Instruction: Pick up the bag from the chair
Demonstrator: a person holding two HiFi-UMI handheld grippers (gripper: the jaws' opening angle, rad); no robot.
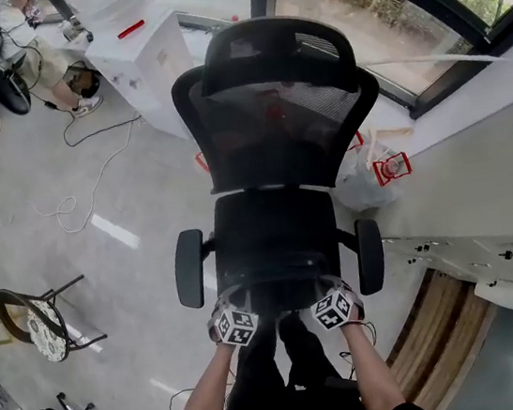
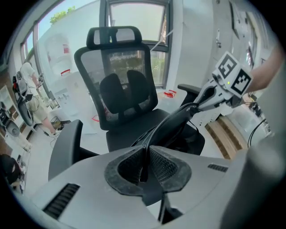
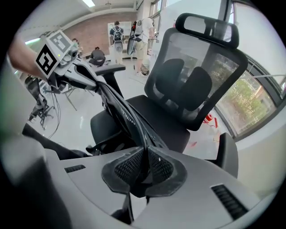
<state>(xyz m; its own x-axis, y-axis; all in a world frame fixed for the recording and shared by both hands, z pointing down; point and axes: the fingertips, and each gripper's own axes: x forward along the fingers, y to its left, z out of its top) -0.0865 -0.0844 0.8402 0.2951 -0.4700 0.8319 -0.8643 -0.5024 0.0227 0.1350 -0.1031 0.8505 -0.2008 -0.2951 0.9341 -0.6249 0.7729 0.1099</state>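
Note:
A black mesh office chair (image 1: 275, 235) stands in front of me, its seat facing me. The bag (image 2: 172, 120) is black and slack, and it stretches as a strap-like band between my two grippers at the seat's front edge. My left gripper (image 1: 228, 306) is shut on one end of it, the fabric pinched between the pads (image 2: 157, 164). The right gripper (image 1: 334, 287) is shut on the other end (image 3: 127, 118), which runs over to the left gripper's marker cube (image 3: 53, 53). In the head view the bag barely shows against the black seat and trousers.
The chair's armrests (image 1: 190, 268) (image 1: 370, 254) flank the grippers. A white plastic bag (image 1: 367, 179) lies on the floor by the window sill at the right. A white cabinet (image 1: 136, 55) stands behind the chair, a wire stool (image 1: 36, 320) at left, and a cable (image 1: 84, 190) crosses the floor.

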